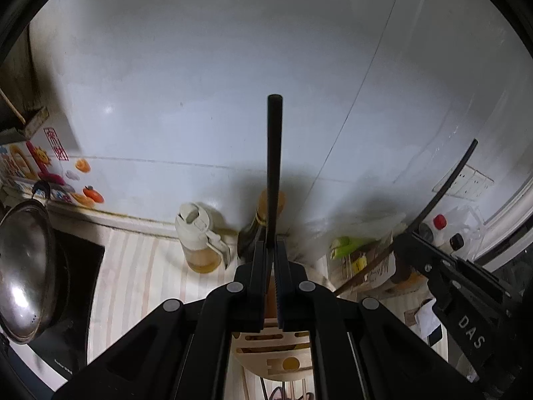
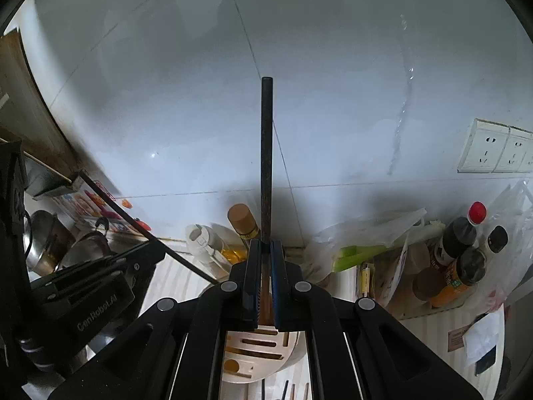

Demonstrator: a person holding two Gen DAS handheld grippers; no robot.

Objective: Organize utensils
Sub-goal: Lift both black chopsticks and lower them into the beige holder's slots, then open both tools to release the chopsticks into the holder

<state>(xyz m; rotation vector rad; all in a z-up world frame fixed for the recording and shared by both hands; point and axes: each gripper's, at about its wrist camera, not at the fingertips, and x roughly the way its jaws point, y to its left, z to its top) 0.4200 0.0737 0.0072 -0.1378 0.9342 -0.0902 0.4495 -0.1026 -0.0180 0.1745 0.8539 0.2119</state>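
Observation:
My left gripper (image 1: 271,243) is shut on a dark chopstick (image 1: 274,160) that points up toward the wall. My right gripper (image 2: 266,245) is shut on another dark chopstick (image 2: 266,153), also upright. Each gripper shows in the other's view, the right gripper (image 1: 443,266) with its stick (image 1: 446,183), the left gripper (image 2: 110,266) with its stick (image 2: 140,226). A cream utensil holder with slots (image 1: 279,356) sits right below both grippers; it also shows in the right wrist view (image 2: 263,350). More sticks lie below it (image 2: 286,390).
An oil dispenser (image 1: 200,243) and a brown bottle (image 2: 243,223) stand against the tiled wall. A pot with lid (image 1: 26,273) sits on the stove at left. Green leeks (image 2: 366,253), sauce bottles (image 2: 463,253) and wall sockets (image 2: 496,150) are at right.

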